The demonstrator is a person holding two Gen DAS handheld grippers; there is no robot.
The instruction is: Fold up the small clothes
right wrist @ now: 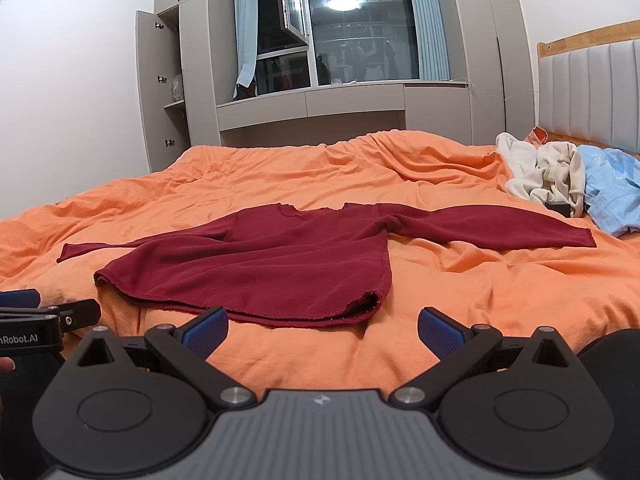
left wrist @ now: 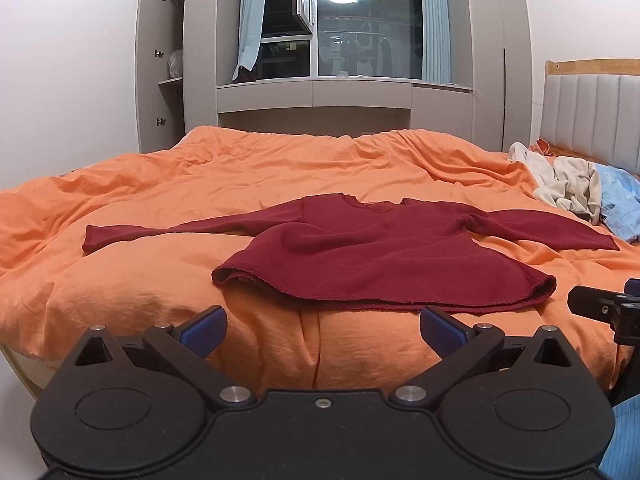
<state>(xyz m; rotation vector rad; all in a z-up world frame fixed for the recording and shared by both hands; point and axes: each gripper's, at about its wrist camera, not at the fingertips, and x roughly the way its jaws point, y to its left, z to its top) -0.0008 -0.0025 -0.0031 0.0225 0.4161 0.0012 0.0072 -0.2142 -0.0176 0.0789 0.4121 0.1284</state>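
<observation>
A dark red long-sleeved top (left wrist: 360, 252) lies spread flat on the orange bedcover (left wrist: 200, 184), sleeves out to both sides, hem nearest me. It also shows in the right wrist view (right wrist: 260, 264). My left gripper (left wrist: 322, 330) is open and empty, just short of the hem. My right gripper (right wrist: 322, 330) is open and empty, near the hem's right corner. The right gripper shows at the right edge of the left wrist view (left wrist: 608, 308). The left gripper shows at the left edge of the right wrist view (right wrist: 48, 316).
A heap of cream clothes (right wrist: 540, 172) and a light blue garment (right wrist: 612, 188) lie at the bed's right by the padded headboard (right wrist: 592, 92). Grey cupboards (right wrist: 160, 92) and a window (right wrist: 360, 28) stand behind the bed.
</observation>
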